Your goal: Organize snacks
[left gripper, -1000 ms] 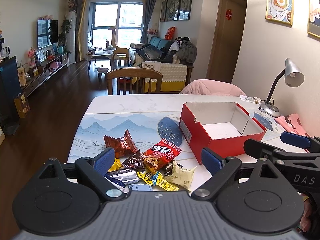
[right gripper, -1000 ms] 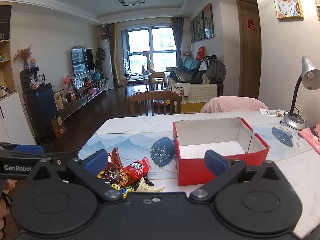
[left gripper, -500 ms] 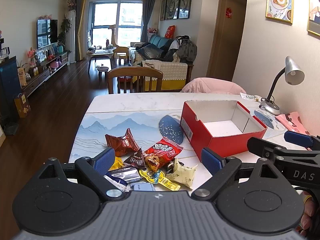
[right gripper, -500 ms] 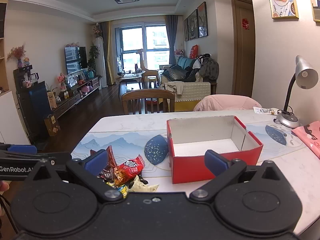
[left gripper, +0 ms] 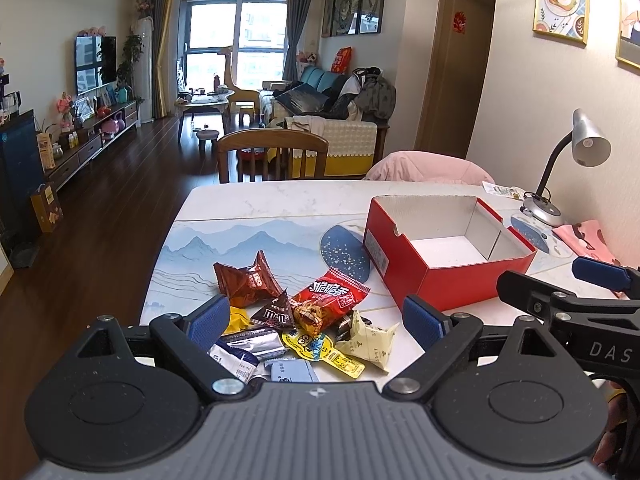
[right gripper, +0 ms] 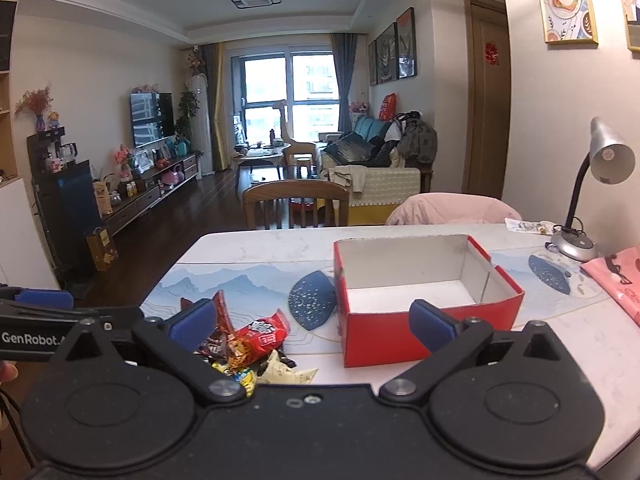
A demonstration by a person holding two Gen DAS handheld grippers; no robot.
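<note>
A heap of snack packets [left gripper: 296, 320] lies near the table's front edge: a brown wrapper [left gripper: 246, 282], a red packet [left gripper: 332, 300], a small m&m's bag [left gripper: 276, 314], a yellow sachet [left gripper: 324, 350] and a pale wrapper [left gripper: 370, 340]. An empty red box [left gripper: 448, 256] with a white inside stands to their right. My left gripper [left gripper: 316, 320] hovers open just before the heap, holding nothing. My right gripper [right gripper: 312, 322] is open too, between the snack heap [right gripper: 248, 344] and the red box [right gripper: 424, 292]. The right gripper's arm shows at the left wrist view's right edge.
A marble table [left gripper: 280, 200] carries a blue mountain-print mat [left gripper: 240, 244]. A silver desk lamp [left gripper: 580, 160] and a pink item [left gripper: 588, 240] stand at the far right. A wooden chair [left gripper: 272, 156] and a pink-draped chair [left gripper: 428, 166] sit behind the table.
Both views have shifted slightly: the snacks and box sit a bit higher in the left view, and further left in the right view. Both grippers stay open and empty.
</note>
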